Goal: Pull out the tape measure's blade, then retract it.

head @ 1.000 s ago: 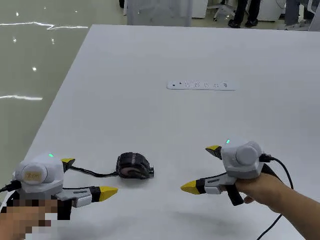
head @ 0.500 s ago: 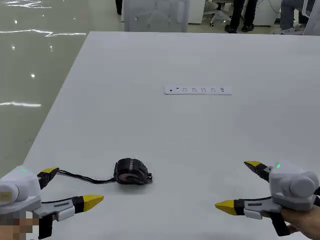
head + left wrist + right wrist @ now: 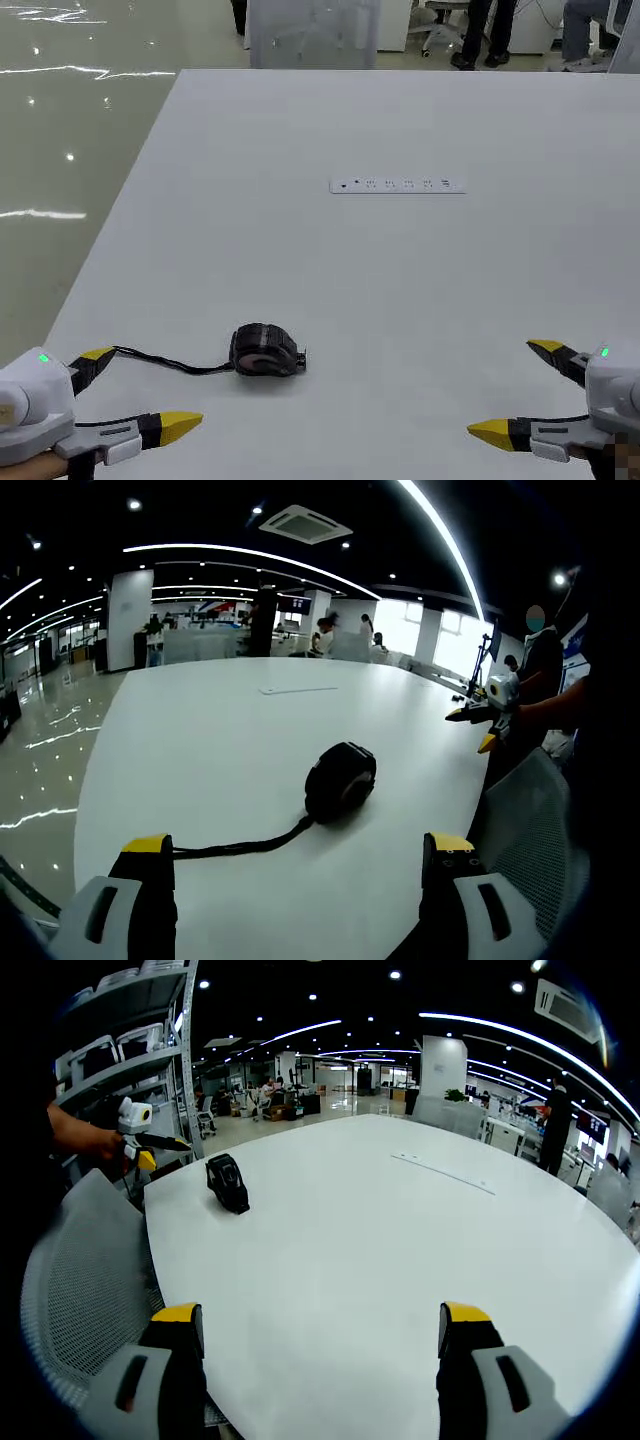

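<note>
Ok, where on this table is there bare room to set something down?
Widest bare stretch of the table: between the power strip and the right gripper, right of the tape measure. Also bare beyond the power strip to the far edge. Tightest spot: near-left corner, with the tape measure, its black cord and the left gripper.

A broad white table (image 3: 400, 120) runs toward the far end of an open office, with a glossy pale-green floor (image 3: 60, 120) on its left catching lamp glare, a grey chair (image 3: 315, 25) at its far edge, metal shelving (image 3: 120, 1030) nearby and long ceiling light strips (image 3: 440, 540) overhead.
</note>
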`<action>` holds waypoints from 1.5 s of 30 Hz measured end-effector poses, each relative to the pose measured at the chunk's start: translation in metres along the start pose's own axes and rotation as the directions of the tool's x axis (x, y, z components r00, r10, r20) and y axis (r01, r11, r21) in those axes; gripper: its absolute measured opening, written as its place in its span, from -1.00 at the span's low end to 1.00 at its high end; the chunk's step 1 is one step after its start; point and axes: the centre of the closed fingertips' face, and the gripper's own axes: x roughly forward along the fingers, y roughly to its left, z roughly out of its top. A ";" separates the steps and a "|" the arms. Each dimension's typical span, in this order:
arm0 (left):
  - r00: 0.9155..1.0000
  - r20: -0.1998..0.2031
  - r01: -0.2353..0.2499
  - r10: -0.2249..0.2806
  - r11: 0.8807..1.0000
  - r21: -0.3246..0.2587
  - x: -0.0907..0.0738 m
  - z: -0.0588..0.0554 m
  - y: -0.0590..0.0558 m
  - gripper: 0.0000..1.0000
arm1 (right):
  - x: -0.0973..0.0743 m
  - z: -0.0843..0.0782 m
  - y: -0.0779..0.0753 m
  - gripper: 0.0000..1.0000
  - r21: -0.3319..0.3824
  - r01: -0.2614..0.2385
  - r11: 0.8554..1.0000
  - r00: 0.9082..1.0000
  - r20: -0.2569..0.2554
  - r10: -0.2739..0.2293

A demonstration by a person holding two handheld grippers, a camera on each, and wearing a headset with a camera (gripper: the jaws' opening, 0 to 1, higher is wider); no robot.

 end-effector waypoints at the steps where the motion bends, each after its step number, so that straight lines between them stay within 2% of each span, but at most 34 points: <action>1: 1.000 0.000 0.000 0.000 1.000 -0.001 -0.001 0.000 0.000 1.00 | -0.002 -0.001 -0.002 1.00 0.006 0.002 1.000 1.000 -0.001 -0.002; 7: 1.000 0.006 -0.005 0.005 1.000 -0.010 -0.005 0.000 0.004 1.00 | -0.014 -0.004 -0.015 1.00 0.010 0.027 1.000 1.000 0.015 -0.028; 11: 1.000 0.011 -0.007 0.008 1.000 -0.016 -0.005 -0.002 0.006 1.00 | -0.014 -0.007 -0.008 1.00 0.008 0.019 1.000 1.000 0.004 -0.019; 18: 1.000 0.001 0.007 -0.007 1.000 -0.002 -0.005 -0.003 0.001 1.00 | -0.012 -0.009 -0.005 1.00 0.008 0.008 1.000 1.000 -0.002 -0.008; 29: 1.000 -0.002 -0.005 0.005 1.000 -0.013 -0.007 -0.007 0.005 1.00 | -0.016 -0.012 -0.005 1.00 0.011 0.014 1.000 1.000 0.003 -0.014; 45: 1.000 0.010 -0.011 0.011 1.000 -0.016 -0.009 -0.004 0.006 1.00 | -0.018 -0.013 -0.001 1.00 0.019 0.017 1.000 1.000 0.001 -0.017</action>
